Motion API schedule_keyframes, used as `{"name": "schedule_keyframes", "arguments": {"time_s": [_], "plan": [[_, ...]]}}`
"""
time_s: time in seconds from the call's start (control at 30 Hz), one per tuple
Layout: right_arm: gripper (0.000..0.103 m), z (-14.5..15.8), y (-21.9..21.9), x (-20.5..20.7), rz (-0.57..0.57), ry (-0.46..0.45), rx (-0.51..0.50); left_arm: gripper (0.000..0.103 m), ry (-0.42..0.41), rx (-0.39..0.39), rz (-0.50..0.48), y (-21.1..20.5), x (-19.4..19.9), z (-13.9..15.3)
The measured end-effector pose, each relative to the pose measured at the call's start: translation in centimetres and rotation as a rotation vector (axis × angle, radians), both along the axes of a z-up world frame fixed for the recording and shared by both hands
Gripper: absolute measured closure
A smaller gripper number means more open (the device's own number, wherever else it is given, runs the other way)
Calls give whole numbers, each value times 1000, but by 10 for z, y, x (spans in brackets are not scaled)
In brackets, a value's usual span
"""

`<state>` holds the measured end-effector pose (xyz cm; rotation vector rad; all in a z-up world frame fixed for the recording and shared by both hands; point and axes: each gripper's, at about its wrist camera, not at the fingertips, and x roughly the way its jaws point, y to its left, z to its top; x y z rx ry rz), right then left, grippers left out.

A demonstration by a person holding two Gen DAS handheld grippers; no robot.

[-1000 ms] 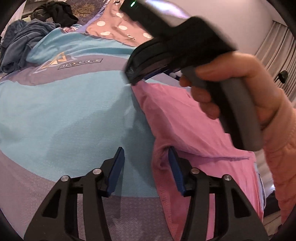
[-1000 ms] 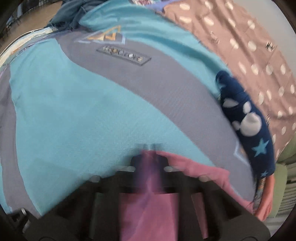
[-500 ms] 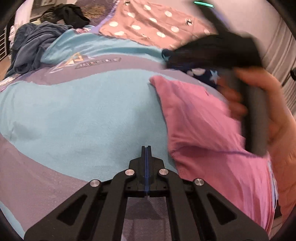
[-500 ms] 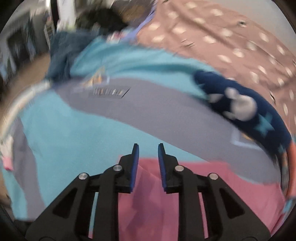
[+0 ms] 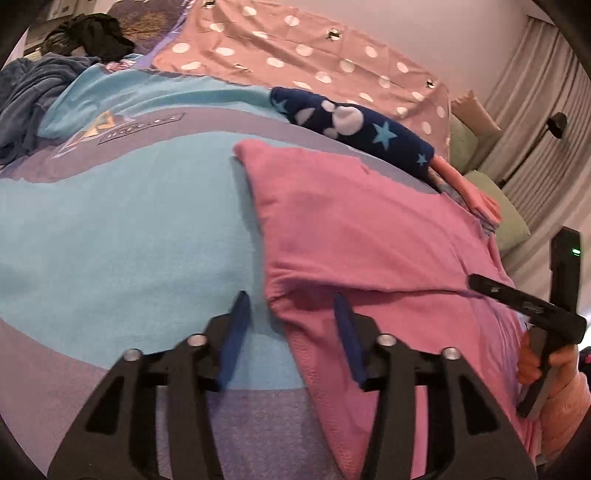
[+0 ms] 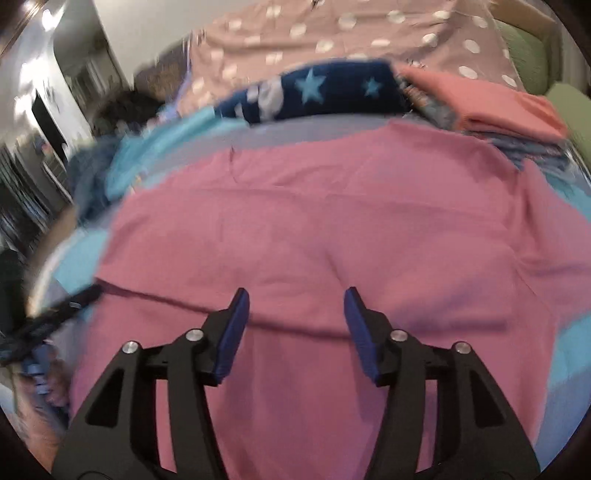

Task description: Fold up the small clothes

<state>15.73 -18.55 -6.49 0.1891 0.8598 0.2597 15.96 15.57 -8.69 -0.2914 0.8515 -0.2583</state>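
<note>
A pink garment (image 5: 362,229) lies folded over on the blue and grey blanket (image 5: 122,236). My left gripper (image 5: 291,306) hovers at its left corner, jaws opening, with the corner's hem lying loose between the pads, not pinched. In the right wrist view the same pink garment (image 6: 314,221) fills the middle, and my right gripper (image 6: 295,306) is over its fold line, jaws opening, no cloth gripped. The right gripper's body (image 5: 528,306) and the hand holding it show at the right edge of the left wrist view.
A navy garment with stars (image 5: 354,125) lies rolled behind the pink one. A salmon folded piece (image 6: 491,103) tops a small stack at the back right. Dark clothes (image 5: 88,35) are heaped far left, and a polka-dot sheet (image 5: 303,62) covers the back.
The right gripper let go of the pink cloth and swung from the far corner to the right side. The left gripper shut and then opened again at the garment's left corner.
</note>
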Motion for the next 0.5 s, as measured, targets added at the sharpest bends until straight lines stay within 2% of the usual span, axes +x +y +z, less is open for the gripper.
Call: {"name": "schedule_keyframes", "arguments": {"time_s": [0.07,0.13,0.2,0.27,0.3,0.33,0.4,0.5], "plan": [[46,12,-25,-17,-35,-37,62,48,-7,32,3,-4,-1,2],[38,23,-70,-36,-127,-73,131,40,-17,88,46,-8,-4,5],[37,26,-134,-56,-276,-83,178,38,-61,131,112,-9,-14,18],[37,19,-194,-72,-430,-58,209,37,-139,80,121,-10,-23,32],[38,16,-217,-78,-497,-46,226,31,-186,37,126,-13,-29,43],[37,8,-252,-88,-588,-30,266,20,-204,16,130,-17,-32,50],[38,-8,-305,-96,-642,-12,364,14,-222,-9,144,-28,-33,62],[37,-26,-355,-100,-759,-5,390,14,-231,49,119,-60,-24,74]]}}
